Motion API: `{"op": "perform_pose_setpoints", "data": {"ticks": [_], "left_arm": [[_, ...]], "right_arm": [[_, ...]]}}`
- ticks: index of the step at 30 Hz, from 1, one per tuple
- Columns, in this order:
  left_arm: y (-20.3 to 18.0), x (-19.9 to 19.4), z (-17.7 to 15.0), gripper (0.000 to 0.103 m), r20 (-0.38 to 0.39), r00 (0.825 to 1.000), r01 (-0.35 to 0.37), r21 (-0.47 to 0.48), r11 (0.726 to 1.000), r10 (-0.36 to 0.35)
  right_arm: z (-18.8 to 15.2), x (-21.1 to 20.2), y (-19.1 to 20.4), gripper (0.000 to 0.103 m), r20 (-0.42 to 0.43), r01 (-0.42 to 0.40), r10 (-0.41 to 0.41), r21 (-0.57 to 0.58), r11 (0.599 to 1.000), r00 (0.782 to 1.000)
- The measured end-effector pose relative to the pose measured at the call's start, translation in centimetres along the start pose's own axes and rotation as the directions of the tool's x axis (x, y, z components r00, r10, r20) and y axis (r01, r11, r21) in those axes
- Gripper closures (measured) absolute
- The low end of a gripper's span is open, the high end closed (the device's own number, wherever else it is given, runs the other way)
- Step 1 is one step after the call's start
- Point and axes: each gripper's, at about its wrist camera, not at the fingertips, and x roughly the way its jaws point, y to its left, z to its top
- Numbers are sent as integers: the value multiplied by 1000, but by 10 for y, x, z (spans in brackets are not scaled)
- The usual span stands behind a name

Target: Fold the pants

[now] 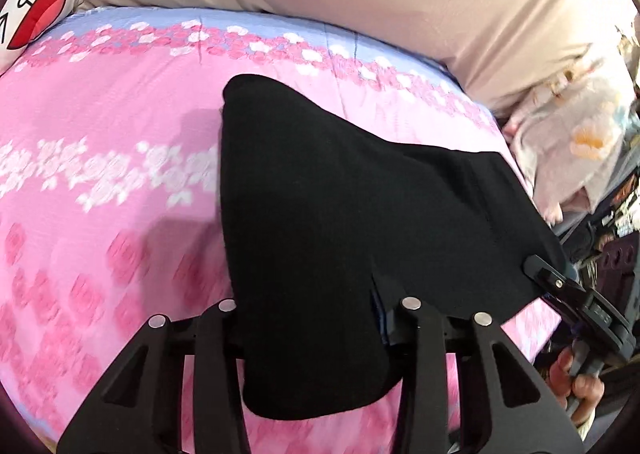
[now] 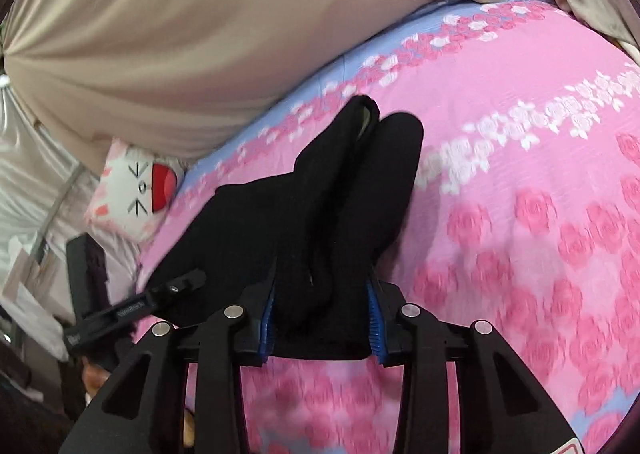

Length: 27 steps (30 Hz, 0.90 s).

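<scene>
My left hand-held gripper (image 1: 316,318) has its jaws buried in black cloth: it is clamped on one near edge of the pants (image 1: 340,222). My right hand-held gripper (image 2: 320,314) pinches a thick bunch of the same cloth between its blue pads (image 2: 375,318), narrow but not fully closed because of the bulk. The pants hang lifted at the near end and trail away onto the bed (image 2: 520,174), its far end bunched into two humps.

I judge I'm mid-fold, carrying the near edge over. Next I need to move both ends together toward the far part, keep the cloth taut, and lay it flat before letting go.

No containers are in view; a cushion (image 2: 136,190) lies at the bed's far left.
</scene>
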Motion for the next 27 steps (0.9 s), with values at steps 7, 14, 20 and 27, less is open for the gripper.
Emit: {"op": "perform_pose_setpoints", "data": {"ticks": [7,14,20,27], "left_arm": [[7,-23,-28,33,92,982,-168,16,986,166],[-5,-69,9,8,332,875,-367,-19,930,352],[-3,-45,13,8,278,880,-406,25,913,384],[14,-28,4,8,232,886,-417,21,909,401]], "right_arm": [[1,-32,-12,43,121,144,-146,29,989,982],[60,35,87,103,61,107,-92,-324,940,994],[85,94,20,103,-57,164,-172,-134,977,983],[91,91,44,103,39,356,-357,-245,902,933]]}}
